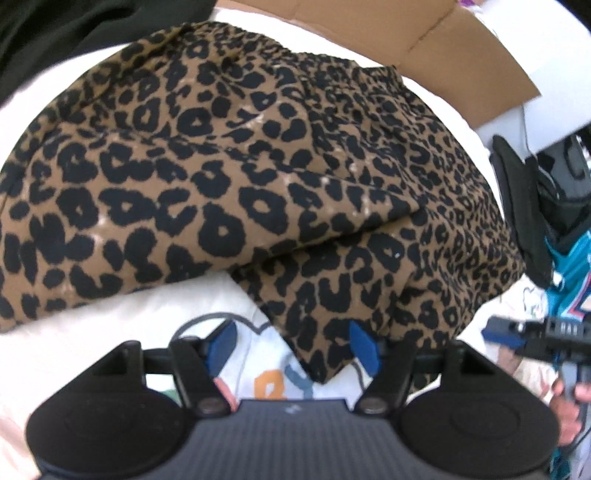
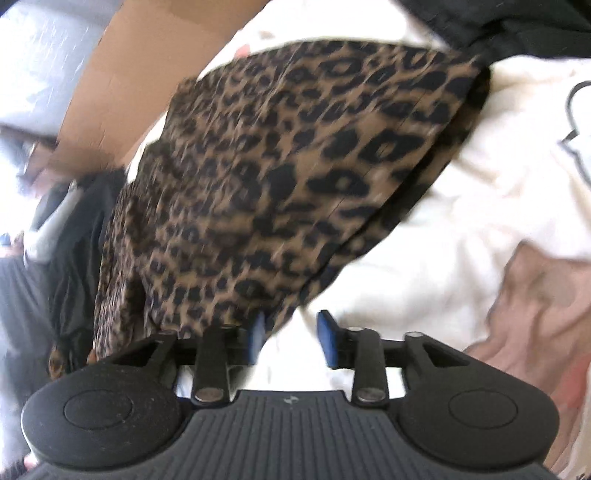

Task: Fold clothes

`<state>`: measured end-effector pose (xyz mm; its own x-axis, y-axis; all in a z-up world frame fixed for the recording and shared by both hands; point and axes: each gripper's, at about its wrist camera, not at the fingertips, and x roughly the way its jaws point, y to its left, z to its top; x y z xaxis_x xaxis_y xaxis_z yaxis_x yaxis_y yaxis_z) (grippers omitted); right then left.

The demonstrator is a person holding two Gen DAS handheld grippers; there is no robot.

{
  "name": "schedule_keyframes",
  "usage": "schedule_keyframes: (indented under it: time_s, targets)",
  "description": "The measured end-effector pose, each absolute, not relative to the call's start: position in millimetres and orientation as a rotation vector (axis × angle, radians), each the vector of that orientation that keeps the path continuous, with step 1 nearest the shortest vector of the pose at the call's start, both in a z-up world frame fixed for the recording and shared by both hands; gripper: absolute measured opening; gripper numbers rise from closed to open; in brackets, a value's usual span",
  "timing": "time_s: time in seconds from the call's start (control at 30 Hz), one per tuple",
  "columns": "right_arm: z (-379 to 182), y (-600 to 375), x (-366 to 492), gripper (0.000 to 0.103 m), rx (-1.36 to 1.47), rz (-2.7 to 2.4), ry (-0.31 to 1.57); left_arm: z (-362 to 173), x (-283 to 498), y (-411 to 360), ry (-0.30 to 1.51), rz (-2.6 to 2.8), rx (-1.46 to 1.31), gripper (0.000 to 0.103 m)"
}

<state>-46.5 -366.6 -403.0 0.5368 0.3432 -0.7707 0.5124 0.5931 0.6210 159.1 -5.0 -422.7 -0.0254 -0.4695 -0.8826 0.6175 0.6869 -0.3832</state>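
A leopard-print garment (image 1: 229,162) lies folded over on white cloth, with one layer lapped over a lower flap. My left gripper (image 1: 293,347) is open just above its near corner, and the tip of that flap sits between the blue pads (image 1: 364,347) without being pressed. In the right wrist view the same garment (image 2: 280,177) is blurred and spreads up and to the left. My right gripper (image 2: 291,334) is open at its near edge. The left pad (image 2: 256,332) is against the fabric's hem, and only white cloth shows in the gap.
A white printed garment (image 1: 273,384) lies under the leopard piece. A cardboard box (image 1: 424,40) stands behind, with black clothing (image 1: 55,33) at the far left. A teal jersey (image 1: 572,266) and a black item (image 1: 517,192) lie to the right. Pink cloth (image 2: 535,306) lies near the right gripper.
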Motion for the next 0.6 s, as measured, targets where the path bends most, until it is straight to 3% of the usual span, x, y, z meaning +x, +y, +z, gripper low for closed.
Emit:
schedule_keyframes:
  time_s: [0.33,0.37,0.47,0.6]
  targets:
    - [-428,-323,-21,0.063,1.034,0.051,1.169,-440,155,-8,1.413,-0.916,0.046,0.063]
    - [-429,-320,-19,0.066,1.036,0.065,1.165,-441,155,-9,1.41,-0.924,0.043,0.064]
    - [-432,-310,-12,0.09,1.042,0.108,1.154,-440,155,-10,1.395,-0.955,0.05,0.065]
    - [-424,-295,5,0.092,0.954,0.143,1.207,-442,154,-14,1.368,-0.985,0.047,0.061]
